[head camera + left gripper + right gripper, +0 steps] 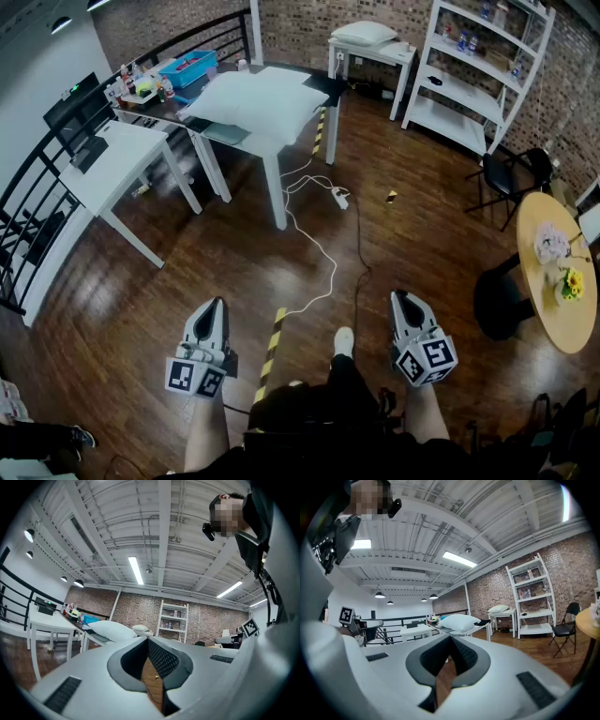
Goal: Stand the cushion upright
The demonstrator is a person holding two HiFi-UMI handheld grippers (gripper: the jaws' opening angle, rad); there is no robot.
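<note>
The task is at its very start, in the approach; the cushion lies flat on the white table in the upper middle of the head view, well apart from both grippers, which sit low in the frame over the dark wooden floor. The left gripper at lower left has its jaws together with nothing between them, as its own view shows; the right gripper at lower right of the head view is likewise closed and empty. Both point across the room towards the table; in the left gripper view the cushion shows at middle left, above the jaws; in the right gripper view it sits near the centre. A white cable trails over the floor between the person and the table. The next move, as I judge it, calls for walking up to the table past that cable, parting the jaws of at least one gripper, pinching the cushion at an edge and tipping it onto its side; being soft and plump, it may slump, so the second gripper may be needed to steady it.
</note>
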